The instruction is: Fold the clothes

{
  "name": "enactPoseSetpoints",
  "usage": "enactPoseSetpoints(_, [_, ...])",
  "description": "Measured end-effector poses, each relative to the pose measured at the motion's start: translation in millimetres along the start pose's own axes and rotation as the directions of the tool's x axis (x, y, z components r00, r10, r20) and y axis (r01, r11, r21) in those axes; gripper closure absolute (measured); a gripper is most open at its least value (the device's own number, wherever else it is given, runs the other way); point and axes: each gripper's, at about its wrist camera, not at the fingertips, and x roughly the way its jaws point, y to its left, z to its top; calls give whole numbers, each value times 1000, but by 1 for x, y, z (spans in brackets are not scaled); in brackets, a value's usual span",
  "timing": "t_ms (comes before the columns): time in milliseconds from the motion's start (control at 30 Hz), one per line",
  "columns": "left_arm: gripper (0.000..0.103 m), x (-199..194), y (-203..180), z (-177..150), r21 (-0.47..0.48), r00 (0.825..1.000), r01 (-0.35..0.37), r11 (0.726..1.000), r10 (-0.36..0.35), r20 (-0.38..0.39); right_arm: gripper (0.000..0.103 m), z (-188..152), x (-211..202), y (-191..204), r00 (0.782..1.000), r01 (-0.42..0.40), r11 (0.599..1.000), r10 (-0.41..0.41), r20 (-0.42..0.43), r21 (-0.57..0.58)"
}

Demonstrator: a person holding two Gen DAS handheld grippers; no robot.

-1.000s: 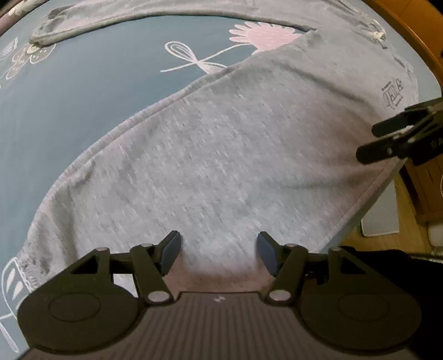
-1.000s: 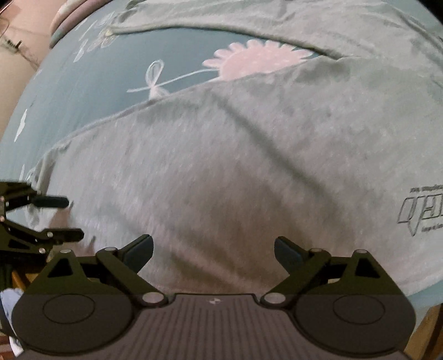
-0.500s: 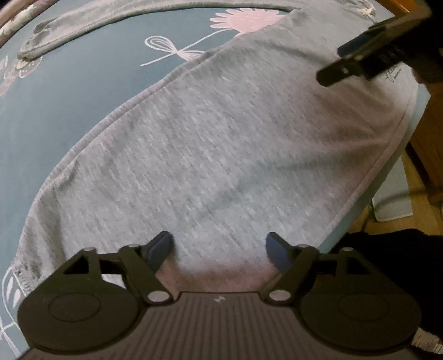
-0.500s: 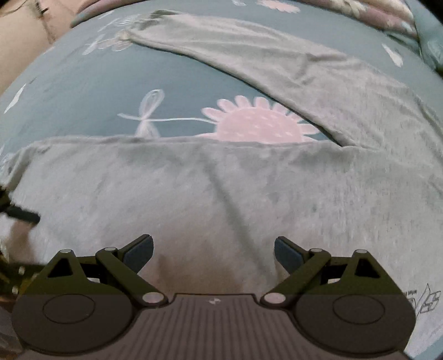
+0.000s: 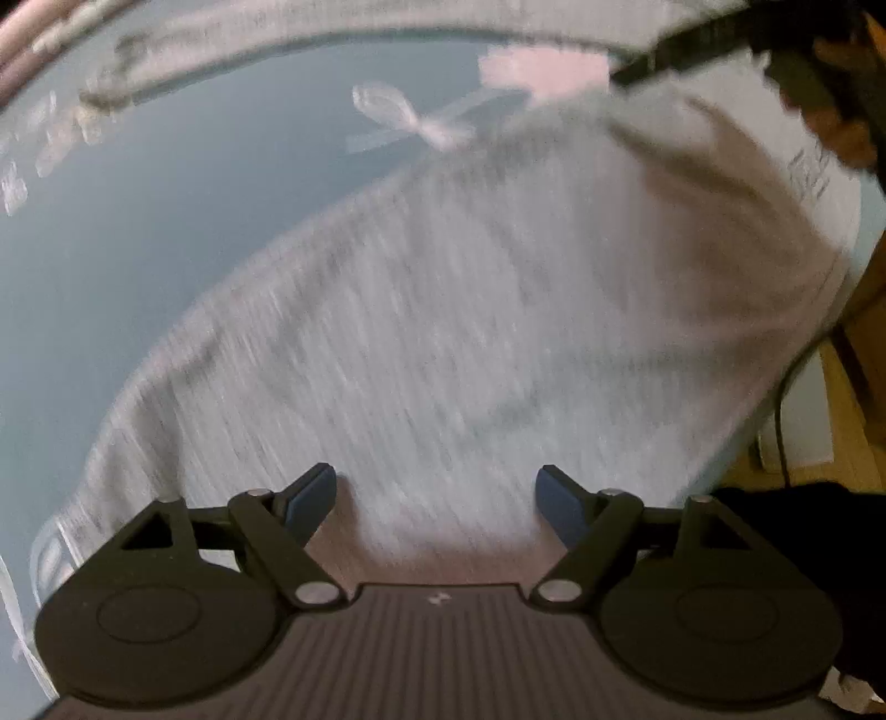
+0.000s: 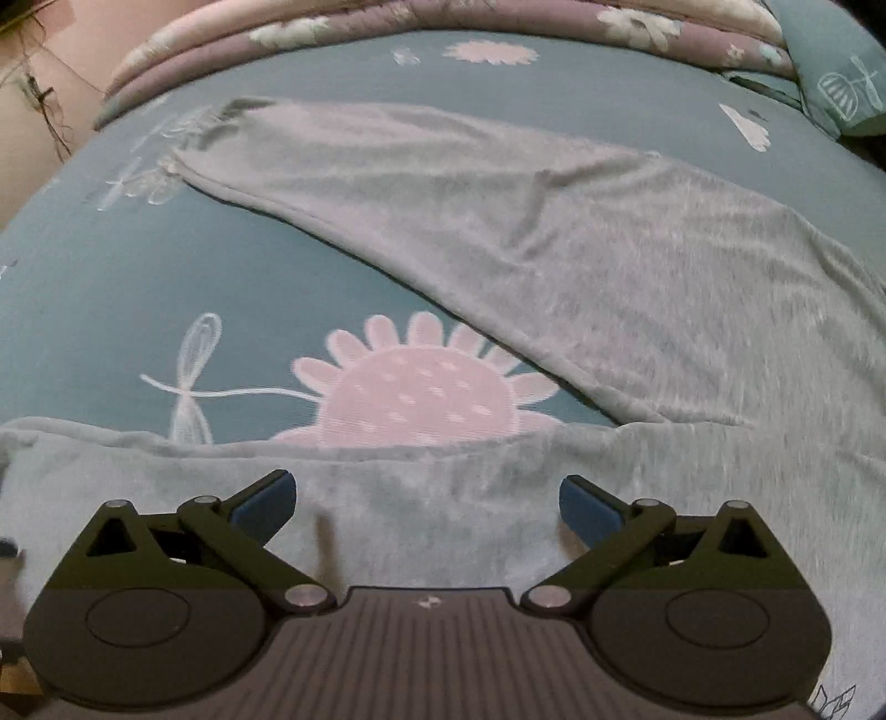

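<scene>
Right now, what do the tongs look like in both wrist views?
Both alike: the left tongs and right tongs have matte black linkage arms, silver pivot pins, round black discs, blue pads on the fingertips, and a ribbed grey centre plate.

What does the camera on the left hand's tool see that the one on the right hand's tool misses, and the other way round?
Only the left view shows the wooden floor past the bed's edge, the small printed logo on the grey fabric, and the right tool reaching in at top right. Only the right view shows the folded purple quilt at the far end and the garment's far leg laid out whole. Both show the grey trousers on the teal bedsheet with its pink flower, and both tools, like the left tool, stand open.
</scene>
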Motion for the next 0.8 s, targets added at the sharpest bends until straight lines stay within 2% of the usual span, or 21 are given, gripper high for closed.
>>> enactPoseSetpoints(100, [24, 7, 6, 4, -22, 999, -34, 999, 33, -3, 0, -2, 21, 7, 999, -17, 1000, 17, -41, 9])
enactPoseSetpoints(133, [24, 14, 9, 3, -44, 999, -43, 998, 42, -19, 0, 0, 29, 11, 999, -30, 999, 30, -43, 18])
enactPoseSetpoints(167, [20, 20, 12, 1, -78, 998, -52, 996, 49, -33, 0, 3, 30, 18, 999, -28, 999, 29, -32, 22])
enactPoseSetpoints(233, [19, 23, 16, 0, -119, 998, -57, 991, 52, -47, 0, 12, 35, 34, 1000, -18, 1000, 18, -18, -4])
enactPoseSetpoints(333, [21, 16, 14, 7, -143, 995, -67, 987, 56, -78, 0, 25, 27, 43, 996, -92, 995, 92, -17, -33])
enactPoseSetpoints(400, [21, 7, 14, 17, -178, 997, -50, 983, 40, -60, 0, 26, 11, 41, 992, -124, 990, 124, -5, -63])
enactPoseSetpoints(467, [21, -2, 14, 28, -208, 999, -46, 977, 39, -38, 0, 23, -2, 33, 993, -115, 991, 115, 1, -75])
enactPoseSetpoints(600, [21, -8, 16, 61, -260, 997, -73, 963, 80, 16, 0, 12, 0, -1, 988, -118, 992, 113, -104, -38])
enactPoseSetpoints(700, [21, -7, 18, 84, -287, 993, -88, 954, 105, 46, 0, 4, 13, -17, 972, -148, 989, 145, -187, -1])
enactPoseSetpoints(800, [21, 7, 17, 116, -284, 991, -93, 954, 115, 61, 0, 3, 14, -19, 967, -174, 985, 169, -188, -6])
